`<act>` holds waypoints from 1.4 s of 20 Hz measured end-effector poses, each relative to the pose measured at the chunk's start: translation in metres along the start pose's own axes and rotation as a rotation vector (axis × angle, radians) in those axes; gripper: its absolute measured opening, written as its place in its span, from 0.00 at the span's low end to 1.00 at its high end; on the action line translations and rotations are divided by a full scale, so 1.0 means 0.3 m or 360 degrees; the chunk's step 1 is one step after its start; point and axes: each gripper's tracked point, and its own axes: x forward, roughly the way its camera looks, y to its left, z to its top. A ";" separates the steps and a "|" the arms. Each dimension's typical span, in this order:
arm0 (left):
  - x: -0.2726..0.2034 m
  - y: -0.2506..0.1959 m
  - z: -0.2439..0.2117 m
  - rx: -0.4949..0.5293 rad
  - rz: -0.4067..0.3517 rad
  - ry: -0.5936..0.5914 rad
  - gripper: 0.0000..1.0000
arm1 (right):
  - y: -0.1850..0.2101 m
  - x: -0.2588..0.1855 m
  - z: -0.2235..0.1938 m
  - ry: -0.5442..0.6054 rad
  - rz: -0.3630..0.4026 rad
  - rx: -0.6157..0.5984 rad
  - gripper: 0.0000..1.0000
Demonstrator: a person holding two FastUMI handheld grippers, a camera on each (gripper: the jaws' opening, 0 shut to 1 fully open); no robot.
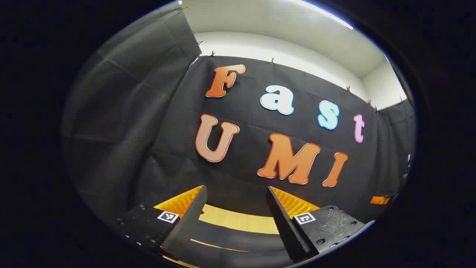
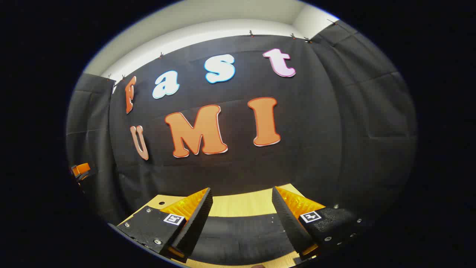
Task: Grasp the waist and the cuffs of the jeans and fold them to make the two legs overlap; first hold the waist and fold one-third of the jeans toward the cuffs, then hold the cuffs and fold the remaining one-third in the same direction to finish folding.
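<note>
While both of my claws hang raised and level, facing the booth wall [image 1: 148, 123], the biggest thing below them is the wooden table [image 2: 241, 204], and on it a dark cloth that I take to be the jeans [image 2: 241, 234]. It lies under and just ahead of my right gripper [image 2: 241, 212], and a dark band of the same stuff runs beneath my left gripper [image 1: 236, 210]. I cannot tell waist from cuffs from here.

Both claws stand wide apart with nothing between the fingers; neither touches the cloth. My judgement is that no grasp is in hand at this moment, and how far the folding has gone I cannot say. The next move calls for tipping both claws down, finding the free edge of the jeans, and closing on it evenly so the layers lift together.

No container is in sight. At the far edge of each view sits a small piece of the other claw.
</note>
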 end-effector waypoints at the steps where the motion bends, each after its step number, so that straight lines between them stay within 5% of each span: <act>1: -0.001 0.023 0.011 0.0083 0.0057 -0.0020 0.93 | 0.022 0.028 -0.008 0.0005 0.0045 0.0009 1.00; 5: 0.015 0.064 0.008 0.0270 0.0183 -0.0027 0.94 | 0.033 0.077 -0.012 0.0023 0.0002 -0.0090 0.97; 13: 0.248 0.212 0.089 0.0321 0.0145 -0.0060 0.94 | 0.084 0.035 -0.036 -0.0033 -0.0308 -0.0321 0.97; 16: 0.275 0.226 0.041 0.0430 0.0151 -0.0049 0.97 | 0.155 0.059 -0.113 0.0066 -0.0239 -0.0306 0.97; 23: 0.248 0.262 -0.093 0.0238 0.0144 0.0144 0.97 | 0.207 0.092 -0.102 0.0078 -0.0144 -0.0256 0.98; 28: 0.210 0.294 -0.247 -0.0110 0.0162 0.0317 0.97 | 0.230 0.124 -0.182 0.0196 -0.0076 -0.0187 0.98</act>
